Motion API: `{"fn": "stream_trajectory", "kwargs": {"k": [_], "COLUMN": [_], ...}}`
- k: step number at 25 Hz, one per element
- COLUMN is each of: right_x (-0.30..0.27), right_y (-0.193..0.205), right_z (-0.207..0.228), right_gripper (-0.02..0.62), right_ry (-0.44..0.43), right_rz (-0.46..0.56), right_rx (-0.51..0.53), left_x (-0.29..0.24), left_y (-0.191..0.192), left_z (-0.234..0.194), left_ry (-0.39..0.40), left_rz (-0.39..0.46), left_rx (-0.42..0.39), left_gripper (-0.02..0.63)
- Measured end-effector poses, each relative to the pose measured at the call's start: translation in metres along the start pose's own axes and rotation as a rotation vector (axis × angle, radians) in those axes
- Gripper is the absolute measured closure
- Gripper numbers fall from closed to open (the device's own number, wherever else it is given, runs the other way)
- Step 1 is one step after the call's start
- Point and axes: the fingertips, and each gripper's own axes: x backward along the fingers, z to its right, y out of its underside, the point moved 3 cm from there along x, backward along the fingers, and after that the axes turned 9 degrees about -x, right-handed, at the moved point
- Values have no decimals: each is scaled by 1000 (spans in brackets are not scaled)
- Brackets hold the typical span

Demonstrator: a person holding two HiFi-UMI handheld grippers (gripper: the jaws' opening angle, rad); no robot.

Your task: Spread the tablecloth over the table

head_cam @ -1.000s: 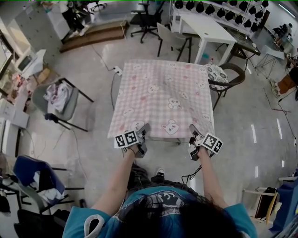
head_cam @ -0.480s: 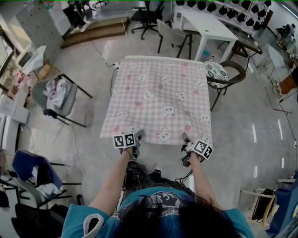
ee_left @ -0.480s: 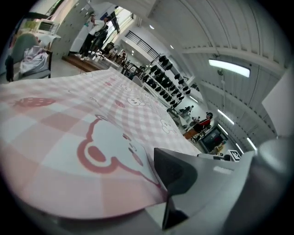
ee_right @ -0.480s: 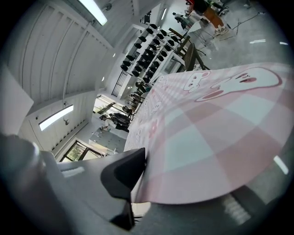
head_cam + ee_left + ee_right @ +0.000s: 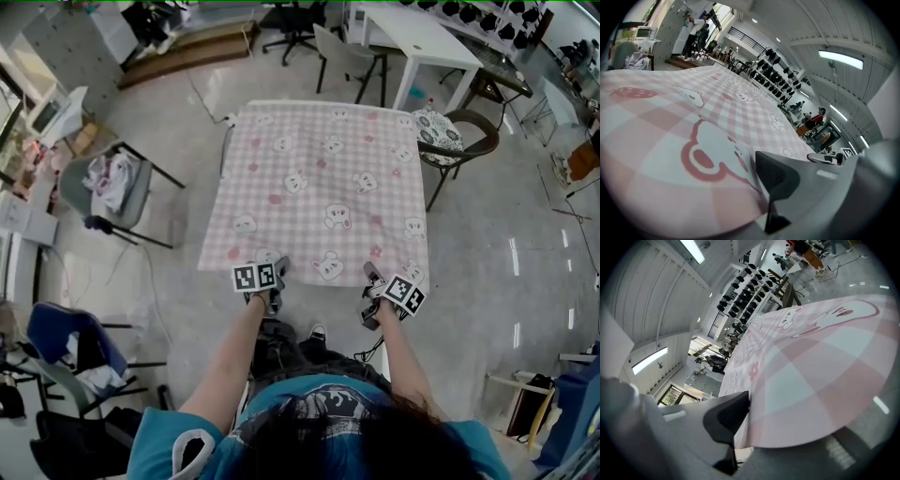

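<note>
You hold the pink checked tablecloth by its near edge, and it lies flat and spread across the tabletop, which is hidden beneath it, bear and strawberry prints facing up. Your left gripper bites the hem a little in from the near left corner. In the left gripper view the cloth runs over the lower jaw and against the dark pad, with the jaws closing on the fabric. Your right gripper takes the same edge a little in from the near right corner. The right gripper view shows the hem tucked against its dark pad, and its jaws are likewise closing with the cloth pinched between them. Both grippers sit just off the near side of the table, well apart from each other, with your forearms reaching out to them. The far edge of the cloth lies straight along the far side. A chair with a patterned cushion stands just beside the far right corner, and a grey chair heaped with clothes stands apart on the left.
</note>
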Motion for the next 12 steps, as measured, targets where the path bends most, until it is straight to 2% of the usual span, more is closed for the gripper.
{"fn": "stream_trajectory", "kwargs": {"k": [5, 9, 12], "right_x": [-3, -11, -11], "right_y": [3, 4, 4], "right_z": [8, 5, 6], "right_gripper": [571, 530, 472], "right_ry": [43, 98, 145], "right_rz": [19, 32, 32], "right_rx": [-21, 3, 17], "left_x": [-5, -7, -6], "left_y": [4, -8, -12], "left_z": [-4, -11, -14], "left_ry": [-34, -78, -91], "left_rz": [-18, -21, -7], "left_rx": [18, -11, 5], "left_gripper": [535, 538, 530]}}
